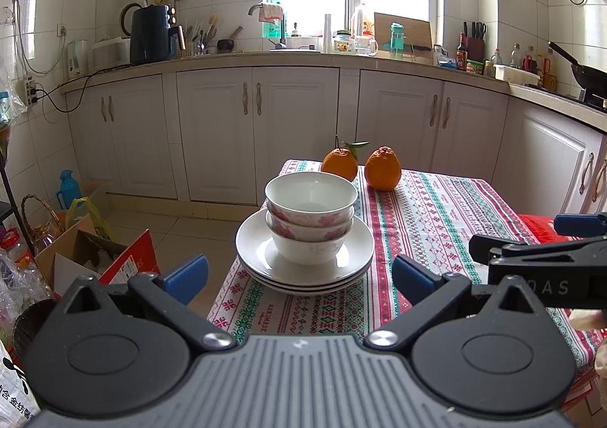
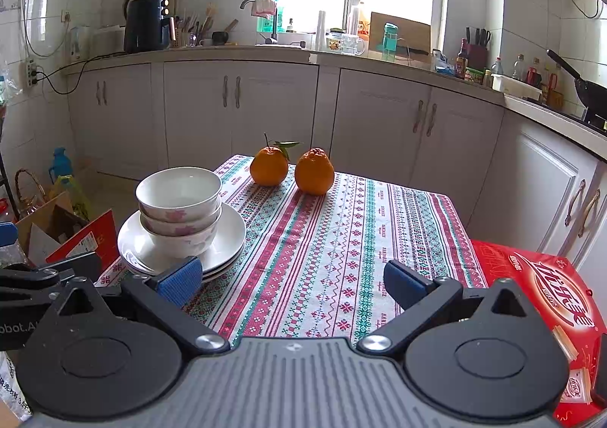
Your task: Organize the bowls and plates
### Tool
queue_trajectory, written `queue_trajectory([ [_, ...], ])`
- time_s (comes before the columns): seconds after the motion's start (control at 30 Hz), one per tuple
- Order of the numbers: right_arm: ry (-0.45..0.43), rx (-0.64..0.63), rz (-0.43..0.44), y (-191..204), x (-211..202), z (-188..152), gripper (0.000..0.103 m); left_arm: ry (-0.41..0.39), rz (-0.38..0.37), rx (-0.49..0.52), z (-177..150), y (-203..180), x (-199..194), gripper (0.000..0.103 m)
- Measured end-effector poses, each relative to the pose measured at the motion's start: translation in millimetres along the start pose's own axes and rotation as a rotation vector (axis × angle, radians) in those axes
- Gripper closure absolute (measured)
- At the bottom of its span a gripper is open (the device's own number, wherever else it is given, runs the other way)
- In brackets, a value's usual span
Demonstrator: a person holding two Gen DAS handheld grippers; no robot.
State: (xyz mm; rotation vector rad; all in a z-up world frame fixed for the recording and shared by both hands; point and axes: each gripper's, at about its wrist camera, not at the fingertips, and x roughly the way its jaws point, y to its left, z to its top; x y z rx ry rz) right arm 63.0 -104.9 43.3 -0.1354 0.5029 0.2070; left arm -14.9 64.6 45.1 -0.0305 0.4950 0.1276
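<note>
Three white bowls with pink flower prints [image 1: 311, 217] [image 2: 179, 210] are nested in a stack. They stand on a stack of white plates [image 1: 354, 251] [image 2: 231, 238] on the left part of the patterned tablecloth. My left gripper [image 1: 299, 276] is open and empty, just in front of the plates. My right gripper [image 2: 292, 282] is open and empty, over the cloth to the right of the plates. The right gripper also shows at the right edge of the left wrist view [image 1: 538, 257].
Two oranges [image 1: 360, 166] [image 2: 292, 168] sit at the table's far edge. A red box [image 2: 546, 291] lies at the table's right. An open cardboard box [image 1: 95, 257] and bags stand on the floor to the left. Kitchen cabinets [image 2: 265, 105] run behind.
</note>
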Motion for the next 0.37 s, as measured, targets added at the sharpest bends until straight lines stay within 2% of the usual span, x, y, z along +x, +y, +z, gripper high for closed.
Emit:
queue_trajectory([
  [0.37,0.001,0.003,0.000,-1.0,-0.4,-0.5,0.000,0.000,0.001,0.001,0.0,-0.2,0.2,0.001],
])
